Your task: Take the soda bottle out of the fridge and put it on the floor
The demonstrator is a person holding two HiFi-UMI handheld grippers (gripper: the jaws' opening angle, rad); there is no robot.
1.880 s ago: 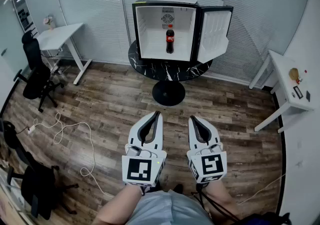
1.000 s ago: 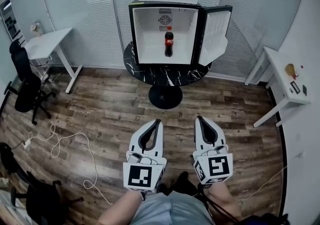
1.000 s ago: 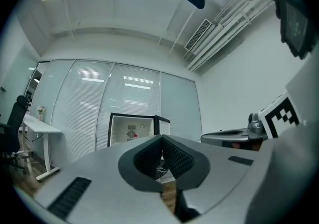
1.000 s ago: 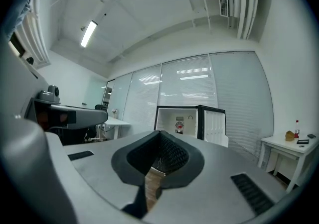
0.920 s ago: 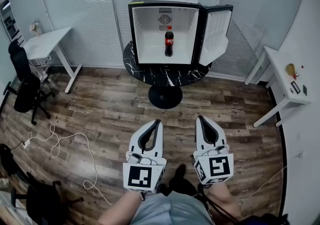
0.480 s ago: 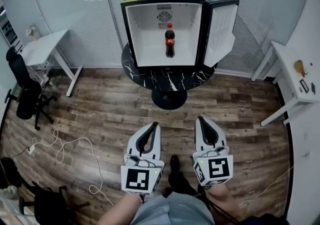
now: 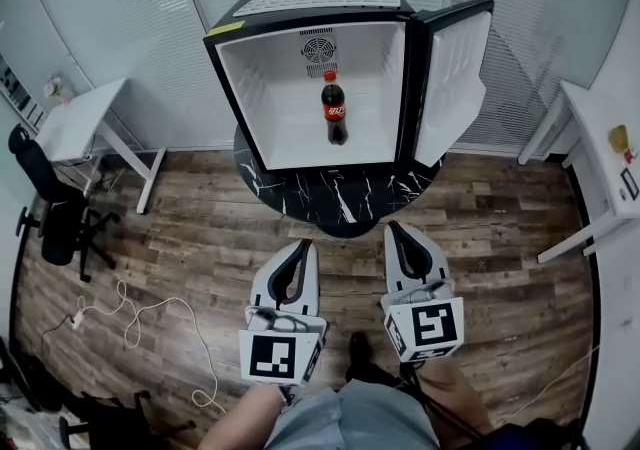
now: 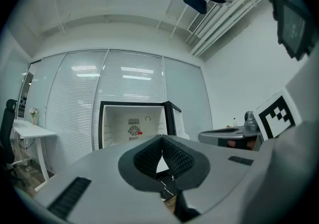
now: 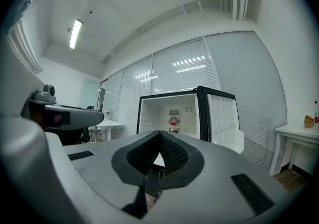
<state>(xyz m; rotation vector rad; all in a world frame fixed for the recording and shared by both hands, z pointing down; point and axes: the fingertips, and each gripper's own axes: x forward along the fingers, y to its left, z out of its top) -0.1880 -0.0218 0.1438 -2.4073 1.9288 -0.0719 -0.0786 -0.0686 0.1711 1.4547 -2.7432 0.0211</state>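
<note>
Soda bottle [image 7: 335,116] upright, centre of fridge [image 7: 247,88] | likely rigid, slick, tippy: grip mid-body | left gripper [image 7: 302,246], right gripper [image 7: 394,229]: fingers together, empty

Bright, even indoor light — a ceiling strip lamp [image 9: 76,33] glows at ten o'clock, mirrored on the blinds [image 9: 188,68]. Gripper views bend strongly, corners black.

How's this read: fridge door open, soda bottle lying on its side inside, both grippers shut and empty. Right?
Not quite. The head view shows the soda bottle standing upright in the fridge, not lying on its side. The rest holds: fridge door open, left gripper and right gripper shut and empty.
</note>
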